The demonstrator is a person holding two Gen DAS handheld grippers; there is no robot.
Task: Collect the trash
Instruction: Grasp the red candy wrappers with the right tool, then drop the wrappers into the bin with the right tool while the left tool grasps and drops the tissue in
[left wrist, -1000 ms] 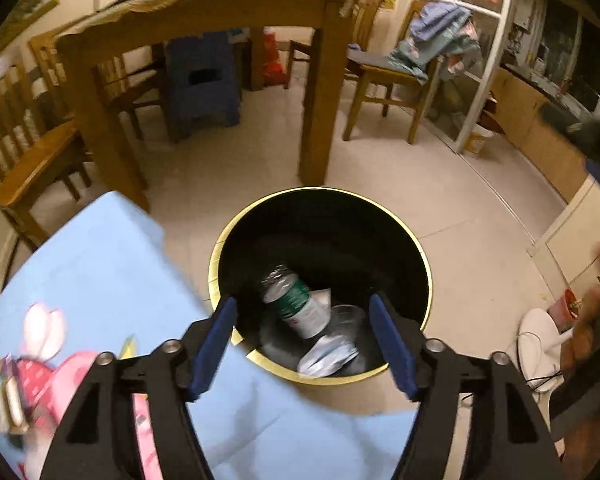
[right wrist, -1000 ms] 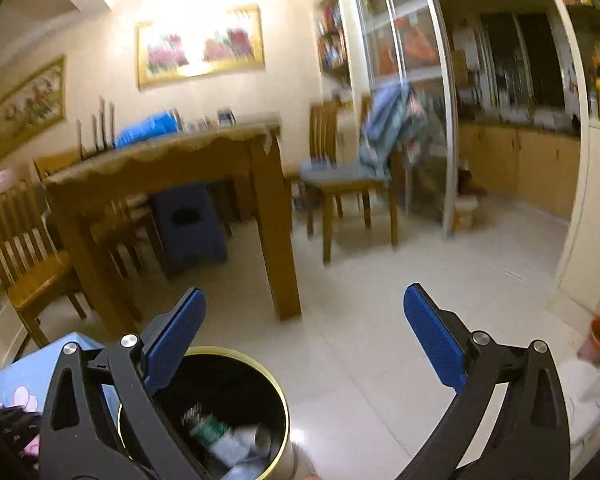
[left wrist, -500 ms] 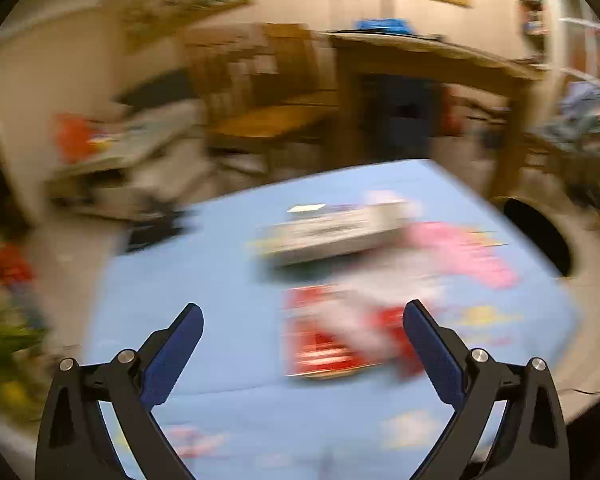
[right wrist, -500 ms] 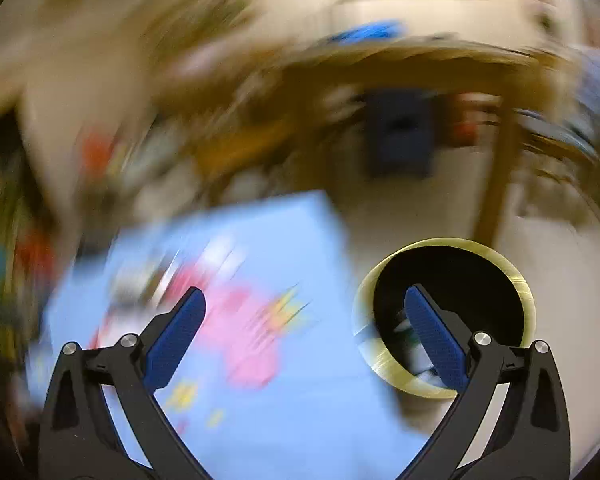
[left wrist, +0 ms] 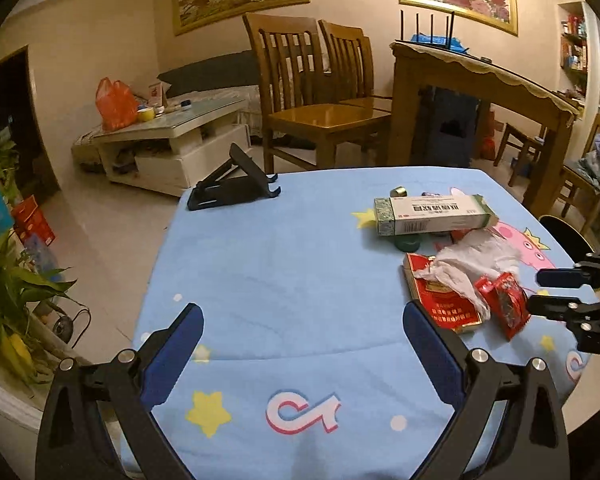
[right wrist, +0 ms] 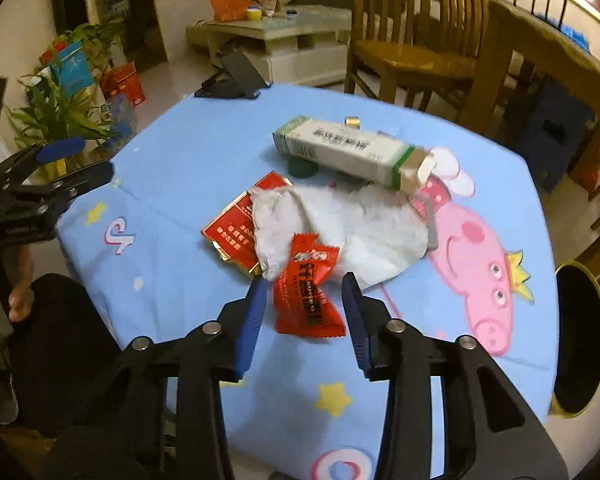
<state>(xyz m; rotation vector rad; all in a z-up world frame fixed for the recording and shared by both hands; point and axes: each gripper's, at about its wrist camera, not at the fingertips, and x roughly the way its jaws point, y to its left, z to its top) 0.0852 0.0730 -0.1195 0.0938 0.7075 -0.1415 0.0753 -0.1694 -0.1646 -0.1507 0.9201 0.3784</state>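
On the blue cartoon tablecloth (right wrist: 188, 152) lies a pile of trash: a red snack wrapper (right wrist: 308, 292), a crumpled white tissue (right wrist: 340, 224), a red cigarette pack (right wrist: 232, 228) and a long green-and-white box (right wrist: 348, 152). My right gripper (right wrist: 304, 284) straddles the red wrapper. Its jaws are closing, with small gaps still showing between the pads and the wrapper. In the left wrist view the same wrapper (left wrist: 504, 304) lies by the right gripper (left wrist: 540, 292). My left gripper (left wrist: 302, 312) stands wide open over bare cloth, left of the pile, with nothing between its fingers.
A black bin with a gold rim (right wrist: 580, 336) stands on the floor past the table's right edge. A black folding stand (left wrist: 232, 192) sits at the far table edge. Wooden chairs (left wrist: 320, 112) and a dining table (left wrist: 480, 80) stand behind. A plant (left wrist: 8, 280) is at left.
Both grippers have swung from above the bin to the blue table. The left jaws opened wider. The right jaws have narrowed around the red wrapper.
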